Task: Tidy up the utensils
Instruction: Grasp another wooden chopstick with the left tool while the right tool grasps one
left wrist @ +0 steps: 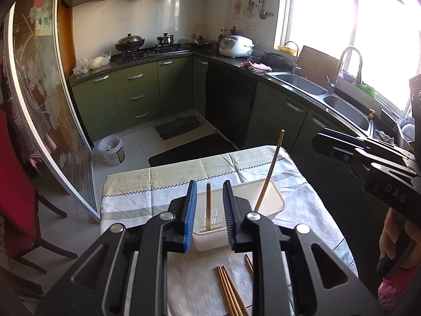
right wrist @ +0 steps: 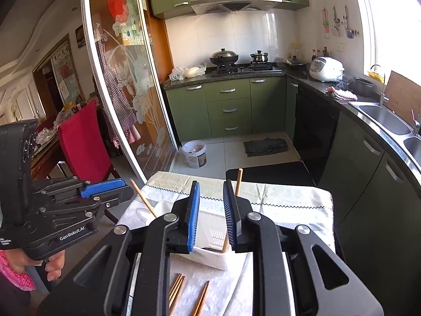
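Both claws spread, empty: left claw (left wrist: 210,210) and right claw (right wrist: 211,214) above white basket (left wrist: 273,197), one chopstick (left wrist: 208,205) each leaning inside; loose chopsticks (left wrist: 229,289) on counter (left wrist: 147,184) near basket, likely next

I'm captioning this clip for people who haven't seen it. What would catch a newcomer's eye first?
The left gripper fills the foreground with blue pads, its jaws apart around a chopstick standing in the white basket on the cloth-covered table. More chopsticks lie loose on the cloth nearer the camera. Behind, green cabinets and a bright window frame the kitchen.
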The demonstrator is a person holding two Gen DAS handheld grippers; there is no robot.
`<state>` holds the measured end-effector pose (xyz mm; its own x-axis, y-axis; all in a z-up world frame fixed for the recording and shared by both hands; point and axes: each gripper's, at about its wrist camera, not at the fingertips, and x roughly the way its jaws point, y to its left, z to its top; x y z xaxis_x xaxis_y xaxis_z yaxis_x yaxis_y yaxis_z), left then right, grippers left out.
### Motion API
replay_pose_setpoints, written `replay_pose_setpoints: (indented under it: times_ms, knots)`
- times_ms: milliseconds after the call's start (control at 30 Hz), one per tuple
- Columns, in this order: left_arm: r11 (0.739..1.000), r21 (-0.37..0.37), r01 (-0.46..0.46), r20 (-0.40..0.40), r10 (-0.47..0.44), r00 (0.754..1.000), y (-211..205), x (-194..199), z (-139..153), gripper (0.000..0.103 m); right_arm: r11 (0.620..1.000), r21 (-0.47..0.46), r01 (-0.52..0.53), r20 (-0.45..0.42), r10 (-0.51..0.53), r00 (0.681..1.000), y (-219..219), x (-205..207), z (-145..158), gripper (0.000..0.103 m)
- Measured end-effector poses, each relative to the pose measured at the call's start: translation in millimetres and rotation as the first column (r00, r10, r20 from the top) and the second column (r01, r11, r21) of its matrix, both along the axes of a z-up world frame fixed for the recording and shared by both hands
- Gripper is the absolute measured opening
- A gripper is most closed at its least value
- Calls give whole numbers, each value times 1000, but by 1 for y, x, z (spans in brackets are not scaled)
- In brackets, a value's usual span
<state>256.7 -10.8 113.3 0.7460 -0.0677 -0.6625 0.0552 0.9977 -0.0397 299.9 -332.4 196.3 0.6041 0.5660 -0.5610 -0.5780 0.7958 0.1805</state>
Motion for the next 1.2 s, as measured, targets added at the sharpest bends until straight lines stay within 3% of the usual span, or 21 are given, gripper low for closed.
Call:
replay_pose_setpoints:
  times_ms: [133,233,300,400,500,733,900,1200]
  knots:
    - [999,11,31,-49,-30,998,-4,-23,-15,22,1000,6,-20,5,20,1000,-20,-32,0,30]
    - [999,11,46,-165,-43,985,-5,-34,-55,24,999,-23,-36,-29,35,999,-35,-55,-18,30]
    - [998,1,61,-292,-58,955,-8,-38,-96,24,998,-42,-37,-59,34,998,-47,-65,-35,30]
    - [997,-53,60,-469,-78,880,-10,-39,-155,24,998,-52,-30,-112,24,993,-64,-74,-59,30]
    - [997,-57,53,-545,-76,835,-15,-41,-191,24,998,-67,-19,-157,8,988,-76,-77,-78,30]
    - [999,-15,40,-567,-41,823,-22,-37,-212,24,998,-63,-17,-218,3,976,-92,-79,-103,30]
    - [1000,16,24,-581,-11,814,-23,-33,-219,24,998,-59,-32,-239,18,971,-95,-80,-114,37]
    - [998,52,38,-598,1,802,-42,-30,-234,24,997,-65,-48,-267,28,963,-80,-79,-122,37]
